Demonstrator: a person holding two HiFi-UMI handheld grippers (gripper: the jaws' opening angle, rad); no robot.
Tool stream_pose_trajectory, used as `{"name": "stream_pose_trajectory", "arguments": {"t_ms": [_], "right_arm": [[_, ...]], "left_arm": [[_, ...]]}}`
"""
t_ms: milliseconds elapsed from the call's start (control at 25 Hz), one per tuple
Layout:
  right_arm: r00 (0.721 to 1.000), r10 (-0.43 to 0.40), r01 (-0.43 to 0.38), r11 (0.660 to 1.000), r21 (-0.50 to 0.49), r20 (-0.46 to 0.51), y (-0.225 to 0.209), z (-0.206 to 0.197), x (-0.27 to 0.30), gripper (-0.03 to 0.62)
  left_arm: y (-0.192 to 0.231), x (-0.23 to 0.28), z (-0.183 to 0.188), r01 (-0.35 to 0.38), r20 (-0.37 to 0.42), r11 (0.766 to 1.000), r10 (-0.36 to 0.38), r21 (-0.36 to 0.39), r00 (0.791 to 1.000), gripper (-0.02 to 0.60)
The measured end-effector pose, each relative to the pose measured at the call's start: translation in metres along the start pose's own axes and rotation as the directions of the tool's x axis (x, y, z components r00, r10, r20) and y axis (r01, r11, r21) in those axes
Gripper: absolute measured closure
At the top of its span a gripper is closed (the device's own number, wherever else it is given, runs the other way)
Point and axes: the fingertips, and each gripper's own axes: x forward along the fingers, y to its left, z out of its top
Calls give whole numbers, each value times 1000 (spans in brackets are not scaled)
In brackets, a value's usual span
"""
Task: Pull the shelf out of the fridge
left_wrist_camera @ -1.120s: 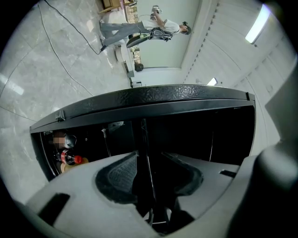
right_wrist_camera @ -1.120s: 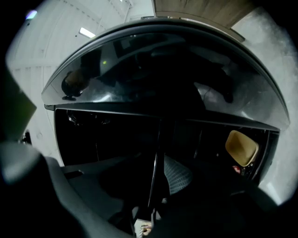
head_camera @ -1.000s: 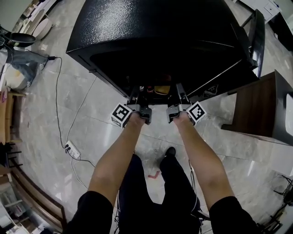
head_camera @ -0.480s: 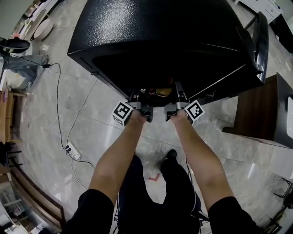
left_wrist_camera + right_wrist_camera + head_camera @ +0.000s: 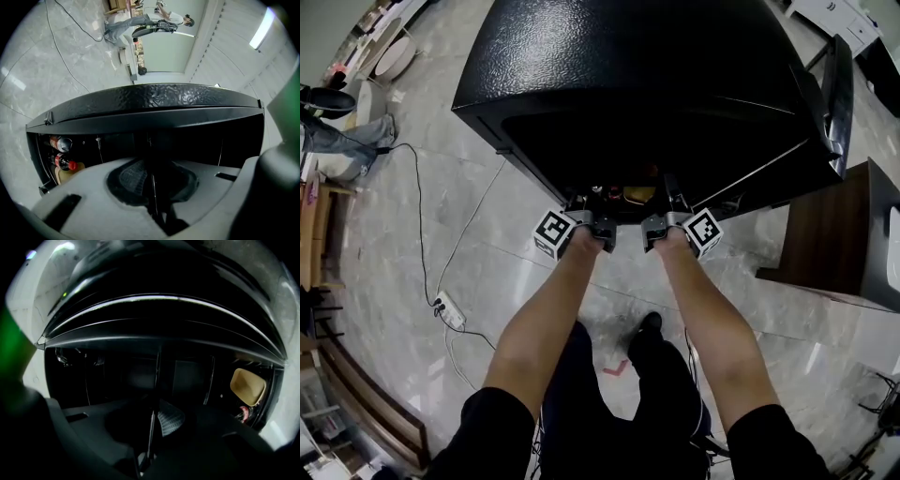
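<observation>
Nearest the camera, the person's two forearms [image 5: 539,328] reach forward side by side over the grey stone floor [image 5: 487,244]. Both grippers point level into the open front of the black fridge [image 5: 647,84].

The left claw [image 5: 152,182] has just been closing. Its ribbed pads [image 5: 129,178] now stand close together, clamped on the thin front edge of the shelf [image 5: 157,371], which runs between them. The right claw [image 5: 152,426] has likewise just been closing and is clamped on the same edge, just beside the left one.

The shelf sits inside the fridge. Beyond the claws, the dark compartment holds a red-capped bottle [image 5: 64,163] and a tan container [image 5: 247,386]. The fridge door [image 5: 836,84] stands open at the right. A white power strip [image 5: 448,307] lies on the floor well to the left.
</observation>
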Motion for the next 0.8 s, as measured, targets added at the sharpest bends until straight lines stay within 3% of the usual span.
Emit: {"name": "stream_pose_trajectory", "arguments": {"t_ms": [800], "right_arm": [[1000, -7, 7, 1000, -18, -10, -2, 1, -1, 551]], "left_arm": [[-2, 3, -1, 47, -7, 999, -48, -17, 999, 545]]}}
